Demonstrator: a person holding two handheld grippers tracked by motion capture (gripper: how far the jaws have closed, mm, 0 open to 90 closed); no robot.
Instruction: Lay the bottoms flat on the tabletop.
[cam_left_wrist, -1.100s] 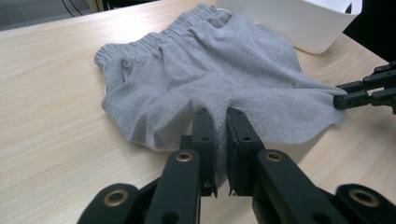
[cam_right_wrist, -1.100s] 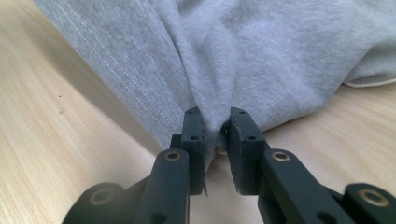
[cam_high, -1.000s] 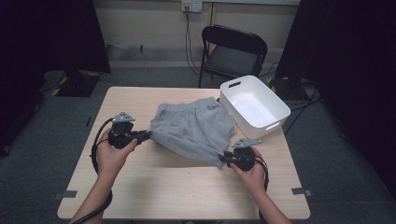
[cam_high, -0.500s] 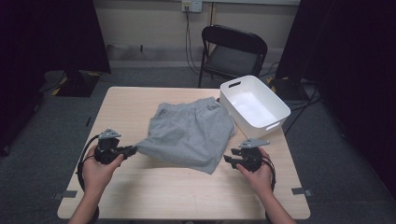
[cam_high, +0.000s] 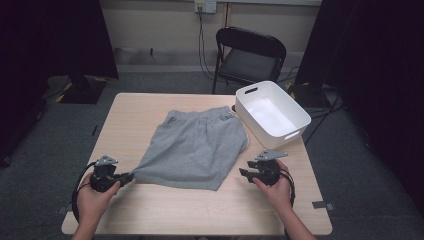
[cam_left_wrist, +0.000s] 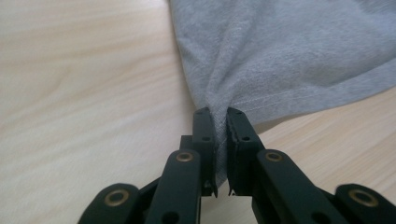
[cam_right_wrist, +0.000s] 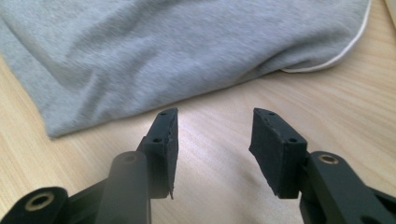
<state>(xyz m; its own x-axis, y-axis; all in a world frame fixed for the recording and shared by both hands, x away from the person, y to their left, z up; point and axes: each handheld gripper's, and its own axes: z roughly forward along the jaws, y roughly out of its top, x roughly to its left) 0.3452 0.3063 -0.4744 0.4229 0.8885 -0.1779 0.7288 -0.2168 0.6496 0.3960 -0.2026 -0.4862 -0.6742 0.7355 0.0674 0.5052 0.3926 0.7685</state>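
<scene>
**Left tool pulls a corner of the grey shorts, right tool is released**

At the left side of the tabletop (cam_high: 150, 107), near the front edge, the left tool (cam_high: 129, 176) lies low in the person's left hand (cam_high: 92, 197). Its jaws are clenched on the near left corner of the grey shorts (cam_high: 197, 147). In the left gripper view the hem cloth is bunched into a narrow fold between the two black jaws, and creases run from this fold up into the shorts (cam_left_wrist: 299, 51). The corner is drawn out to a point toward the left tool.

The shorts lie spread in the middle of the tabletop, mostly flat, with the waistband on the far side and the leg hems on the near side. The right edge of the shorts has a thin white trim, which in the right gripper view curves near the top right.

Just beside the far right corner of the shorts stands a white bin (cam_high: 272, 114), at the right edge of the tabletop.

At the right, the right tool (cam_high: 242, 173) rests in the person's right hand (cam_high: 275, 187), near the shorts but apart from them. Its jaws have just been opening and now stand apart with only bare wood between them; the near edge of the shorts (cam_right_wrist: 154, 60) lies just ahead of the jaw tips.

Behind the tabletop stands a black folding chair (cam_high: 250, 52).
</scene>
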